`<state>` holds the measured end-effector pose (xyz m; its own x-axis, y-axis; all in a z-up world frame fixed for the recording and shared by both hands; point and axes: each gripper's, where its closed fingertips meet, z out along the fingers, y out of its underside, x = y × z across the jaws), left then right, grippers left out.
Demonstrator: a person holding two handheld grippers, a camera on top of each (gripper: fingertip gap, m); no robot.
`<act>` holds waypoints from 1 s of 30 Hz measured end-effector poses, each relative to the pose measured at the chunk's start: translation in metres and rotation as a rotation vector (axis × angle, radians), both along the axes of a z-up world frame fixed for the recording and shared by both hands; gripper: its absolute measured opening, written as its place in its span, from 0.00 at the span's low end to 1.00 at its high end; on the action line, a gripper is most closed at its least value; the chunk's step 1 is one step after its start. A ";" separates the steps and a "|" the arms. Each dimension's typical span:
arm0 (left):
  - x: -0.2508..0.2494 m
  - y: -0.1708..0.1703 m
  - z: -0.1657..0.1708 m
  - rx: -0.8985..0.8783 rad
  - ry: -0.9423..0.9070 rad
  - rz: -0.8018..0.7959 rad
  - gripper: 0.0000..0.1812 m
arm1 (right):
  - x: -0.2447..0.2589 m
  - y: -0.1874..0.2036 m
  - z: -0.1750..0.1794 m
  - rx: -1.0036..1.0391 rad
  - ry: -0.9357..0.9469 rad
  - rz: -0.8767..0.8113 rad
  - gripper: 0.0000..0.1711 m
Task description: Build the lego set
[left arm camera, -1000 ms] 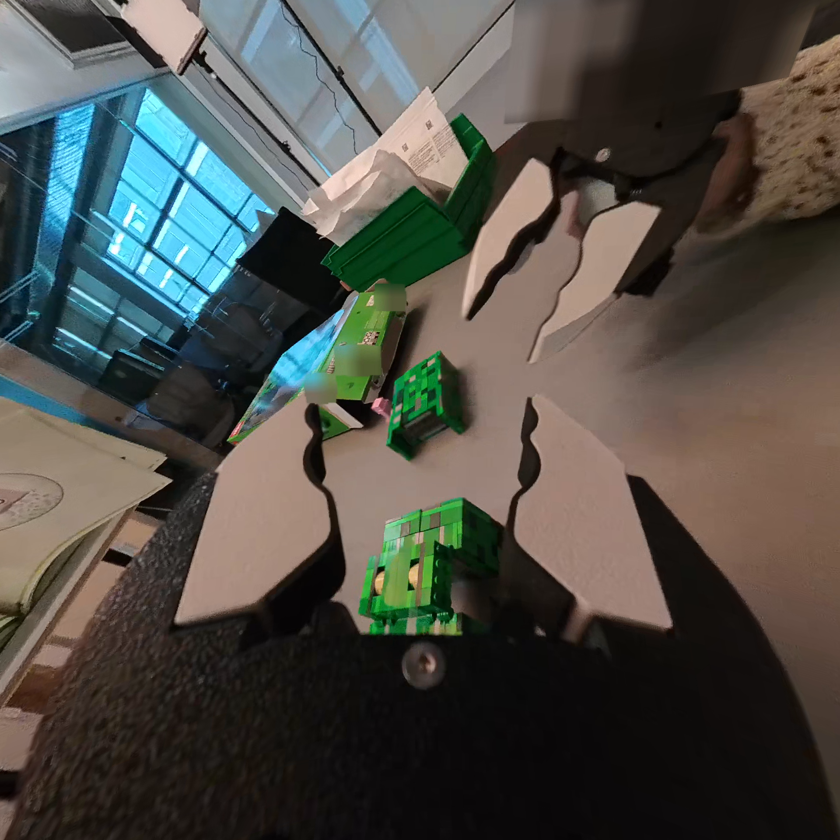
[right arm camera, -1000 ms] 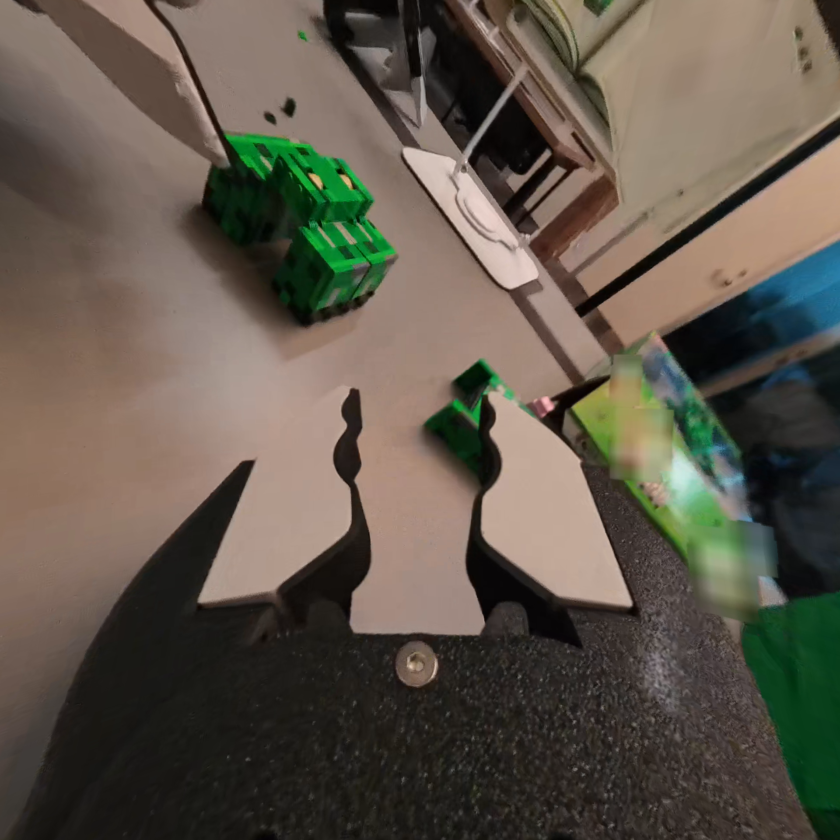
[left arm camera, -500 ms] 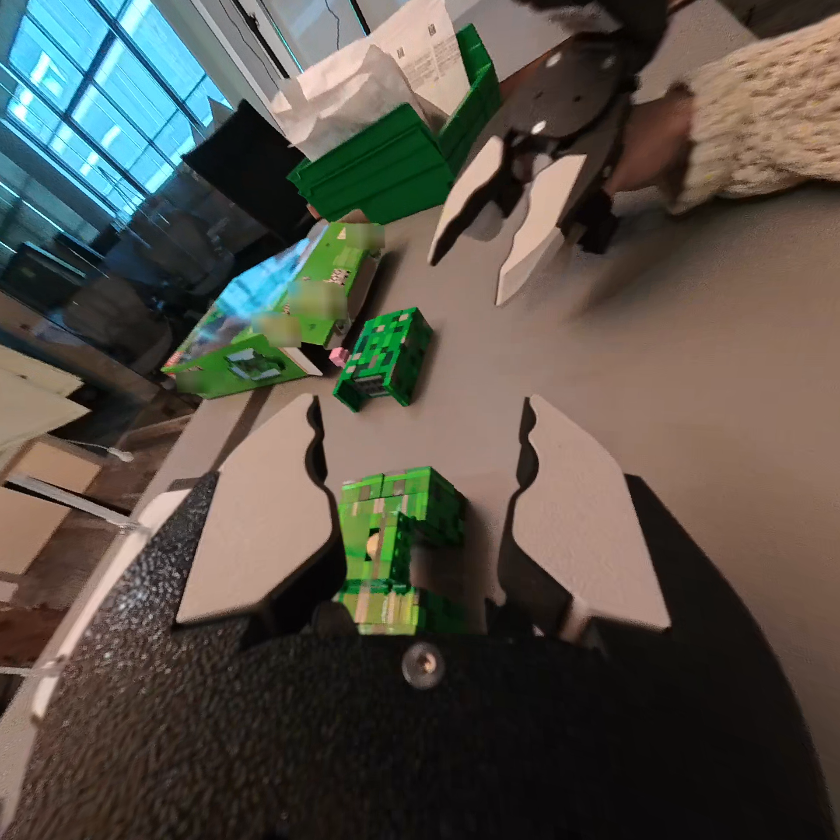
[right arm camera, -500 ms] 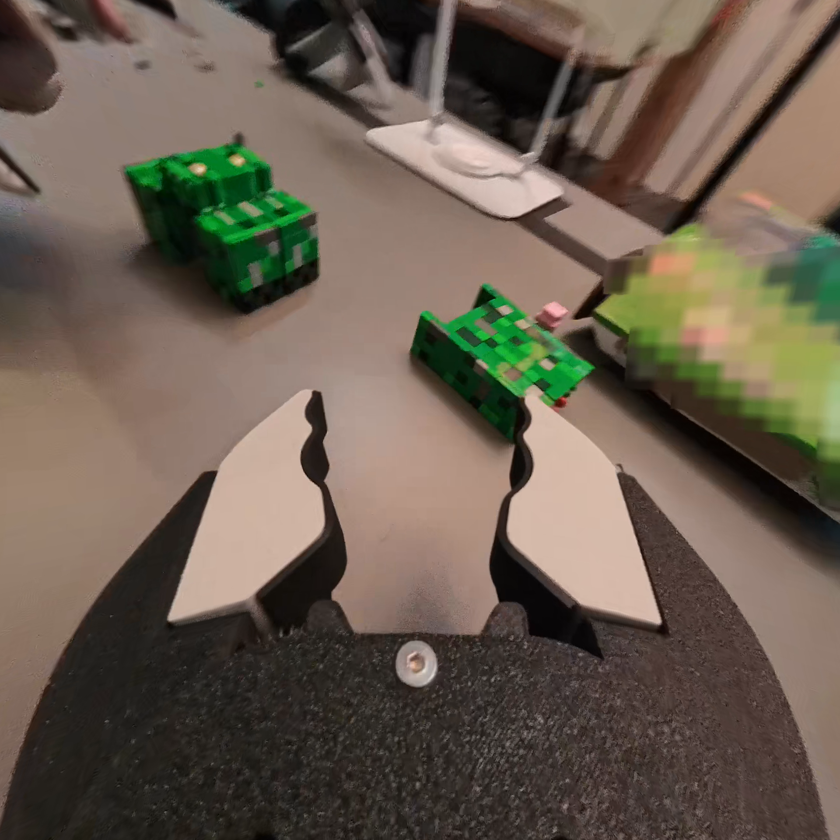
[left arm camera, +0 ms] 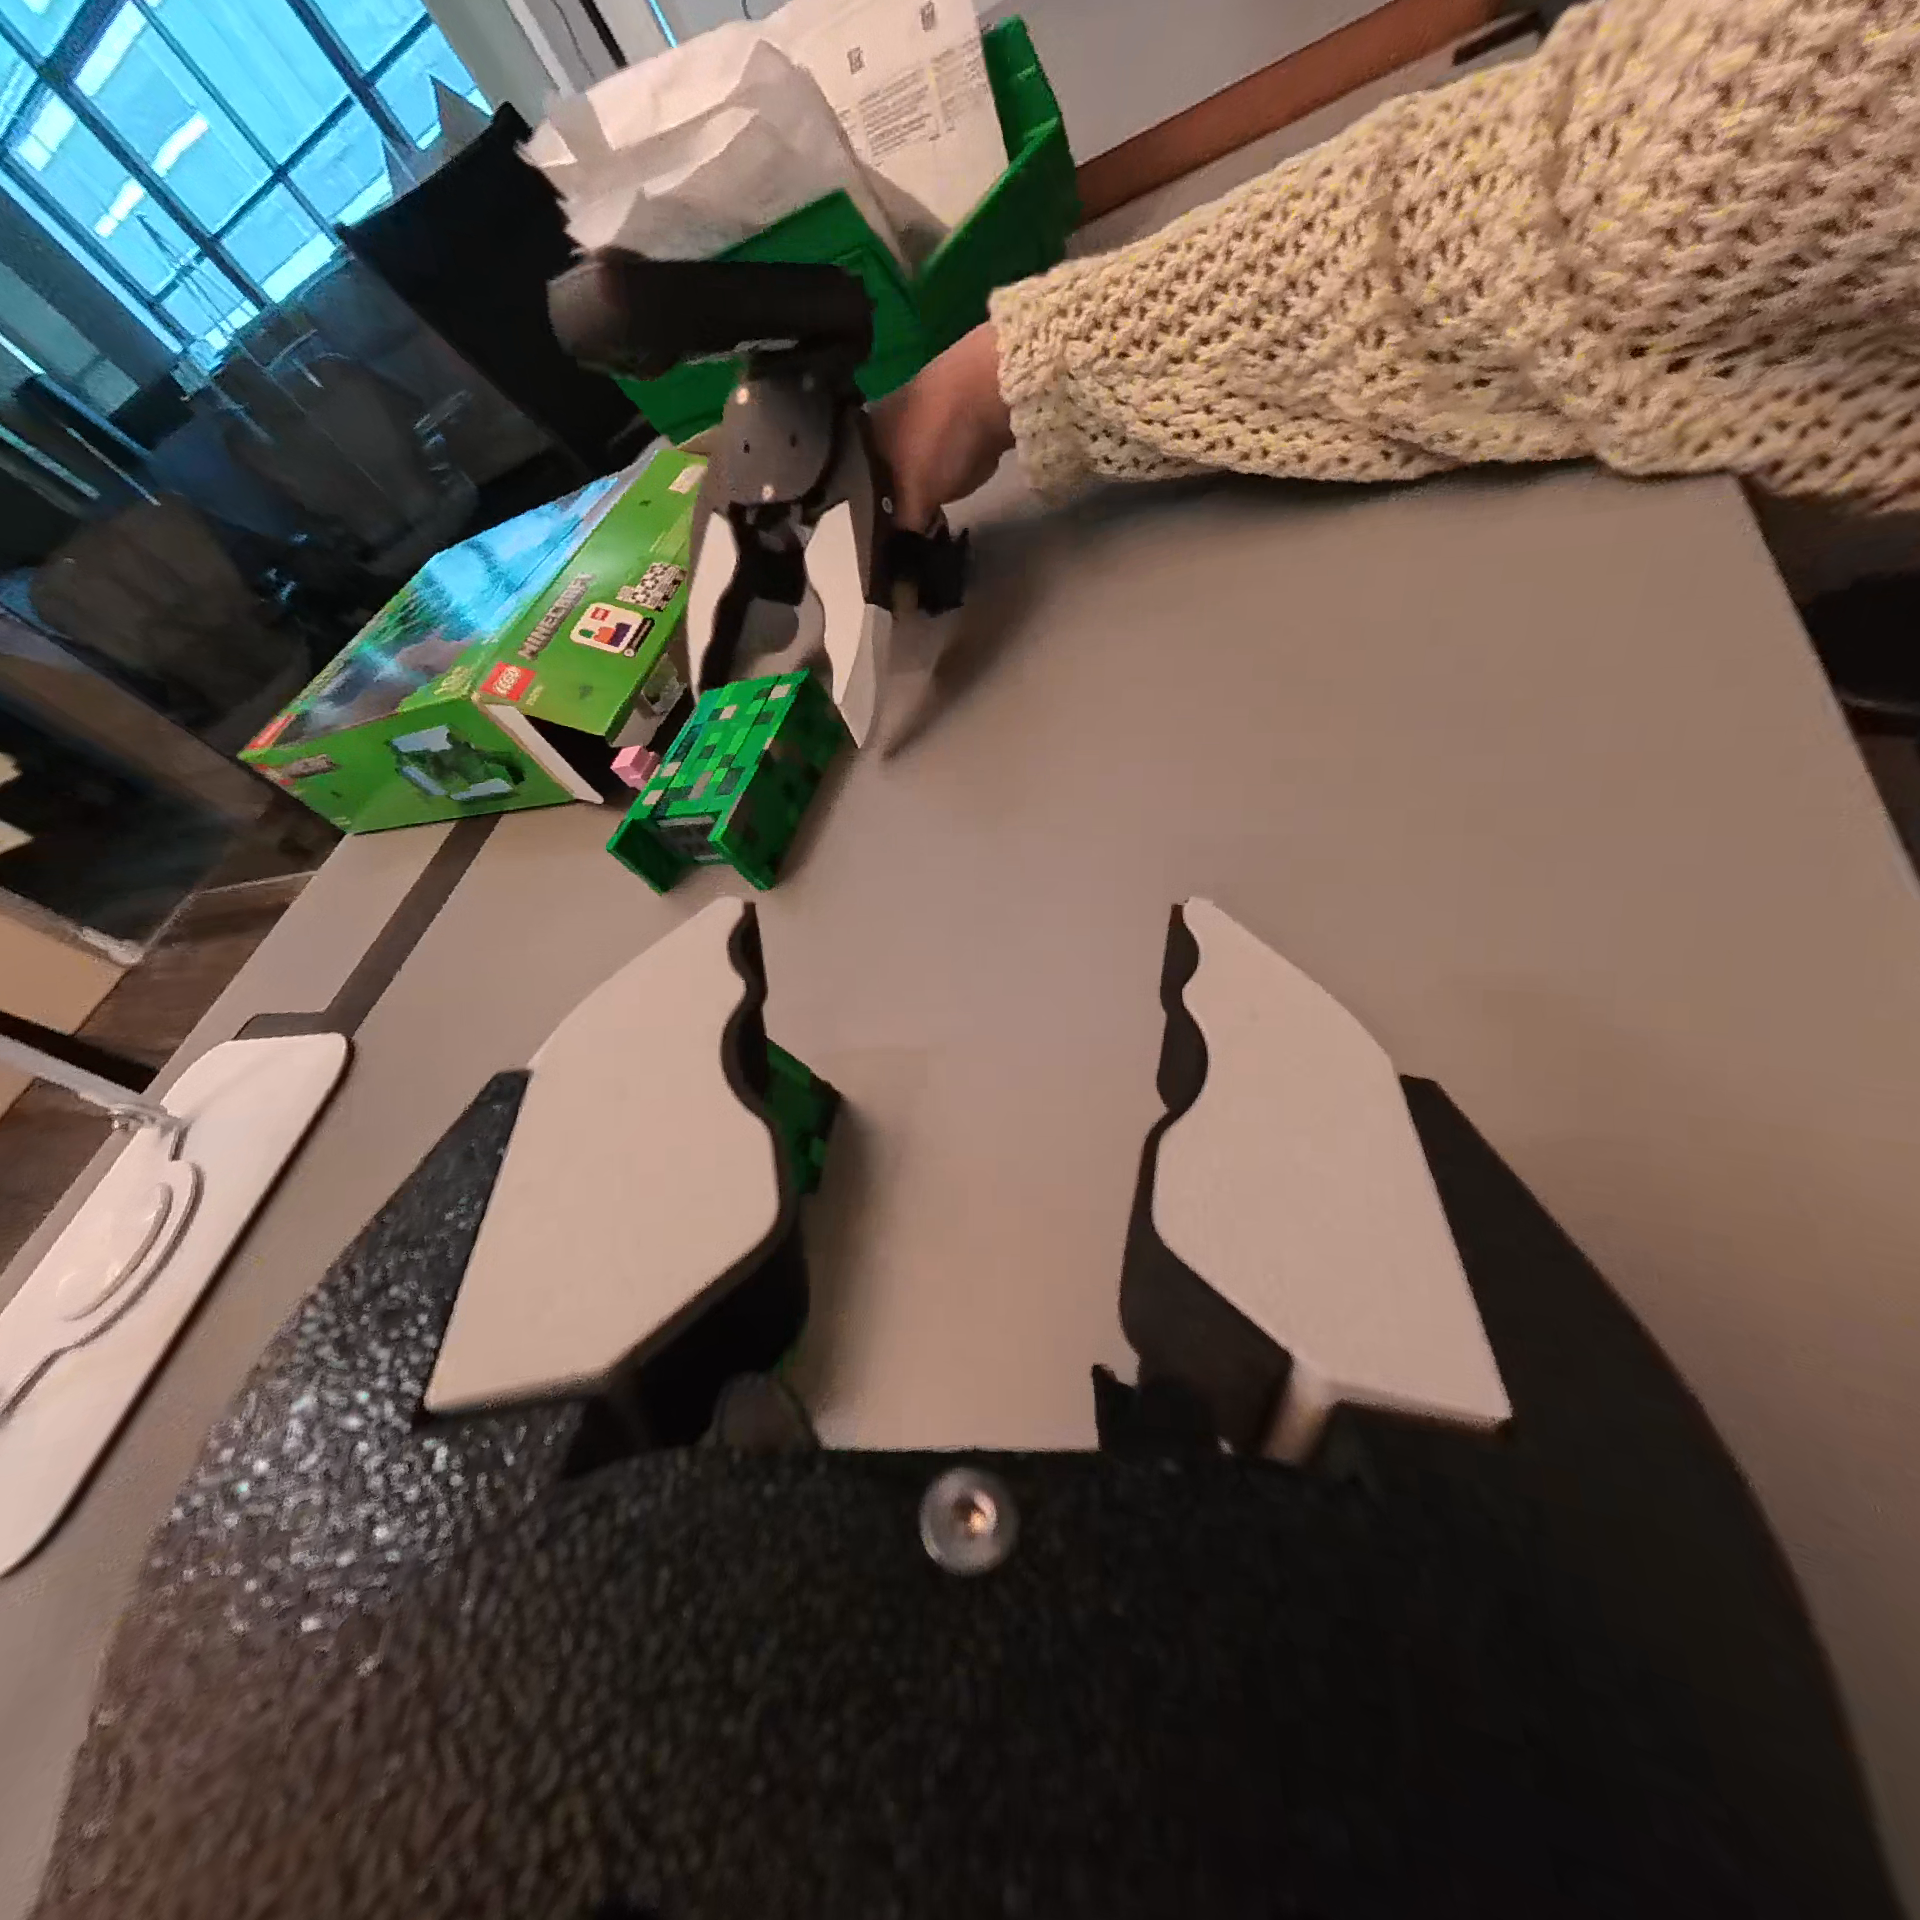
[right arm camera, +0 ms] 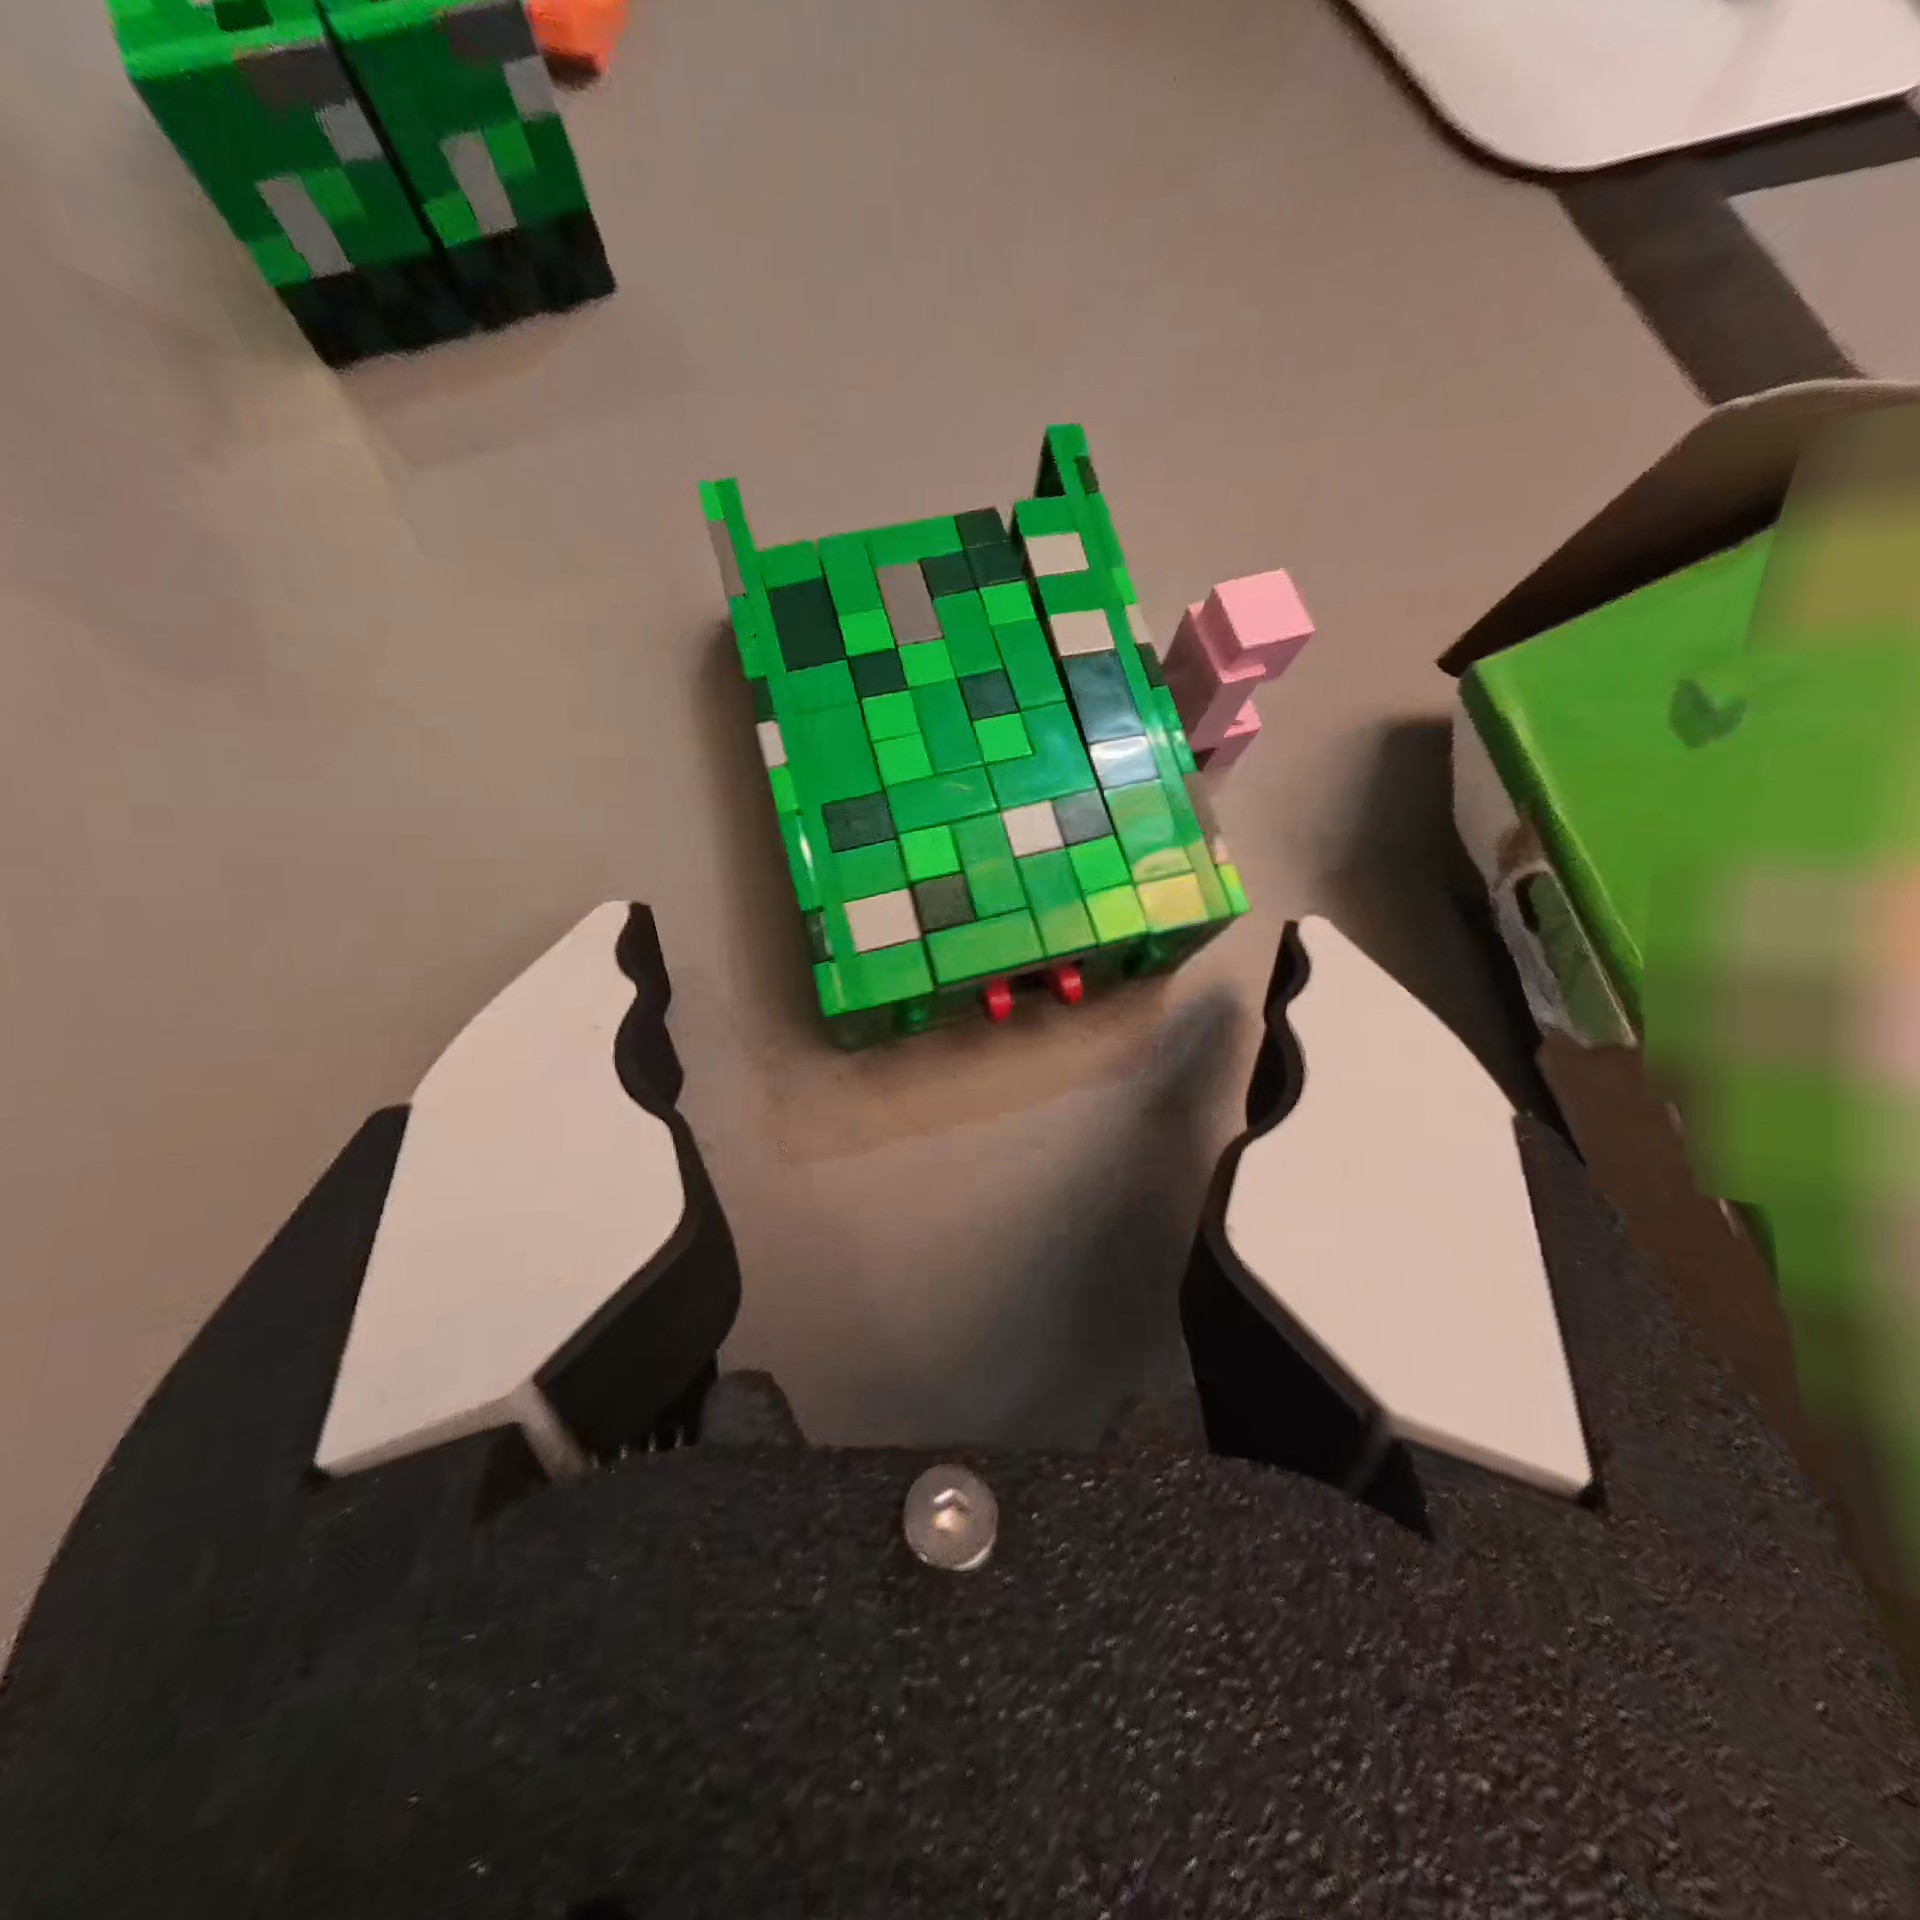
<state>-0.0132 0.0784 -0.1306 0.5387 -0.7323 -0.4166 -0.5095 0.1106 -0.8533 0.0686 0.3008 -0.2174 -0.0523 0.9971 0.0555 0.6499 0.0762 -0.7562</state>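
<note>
My right gripper [right arm camera: 961, 971] hangs wide and empty over the green block panel [right arm camera: 977, 748] by the box [left arm camera: 468, 675] near the desk's edge, so closing off-centre risks knocking the touching pink piece [right arm camera: 1242, 665] loose.

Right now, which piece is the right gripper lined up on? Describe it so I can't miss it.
Start at the green set box on the grey table. Beside its open end lies a flat green pixel-patterned block, just ahead of the open right gripper. Unlike the other green build, a pink figure sits against it.

Daylight enters through the windows [left arm camera: 135, 177]; the counter [left arm camera: 1351, 831] is evenly lit with soft shadows, edges bend, and the green box [right arm camera: 1766, 831] blurs.
</note>
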 end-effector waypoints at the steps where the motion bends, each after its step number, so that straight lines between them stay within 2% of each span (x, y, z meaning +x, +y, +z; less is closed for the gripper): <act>1: 0.000 0.000 -0.003 -0.002 -0.003 0.014 0.41 | -0.002 0.001 -0.002 -0.016 -0.016 0.033 0.62; 4: 0.001 0.004 -0.008 -0.021 -0.020 0.049 0.41 | -0.007 0.002 -0.008 -0.028 -0.058 0.117 0.59; 6: 0.003 0.007 -0.008 -0.028 -0.031 0.059 0.41 | -0.010 0.002 -0.007 -0.051 -0.058 0.148 0.50; 11: 0.009 0.020 -0.007 -0.033 -0.037 0.075 0.41 | -0.008 -0.003 -0.007 -0.051 -0.061 0.190 0.48; 20: 0.035 0.037 -0.009 -0.035 0.009 0.086 0.40 | 0.008 -0.036 -0.003 -0.072 -0.039 0.243 0.48; 23: 0.052 0.050 -0.013 -0.042 0.078 0.122 0.48 | 0.013 -0.062 0.013 -0.134 0.041 0.280 0.48; 26: 0.070 0.066 -0.030 -0.087 0.237 0.120 0.58 | 0.025 -0.078 0.006 -0.081 -0.030 0.283 0.48; 30: 0.091 0.082 -0.045 -0.185 0.275 0.069 0.62 | 0.038 -0.104 0.001 -0.100 -0.055 0.276 0.48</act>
<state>0.0778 0.1607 -0.1759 0.4760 -0.7747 -0.4164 -0.7241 -0.0764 -0.6855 0.1062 0.1972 -0.2166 -0.3220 0.9453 -0.0525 0.6552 0.1825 -0.7330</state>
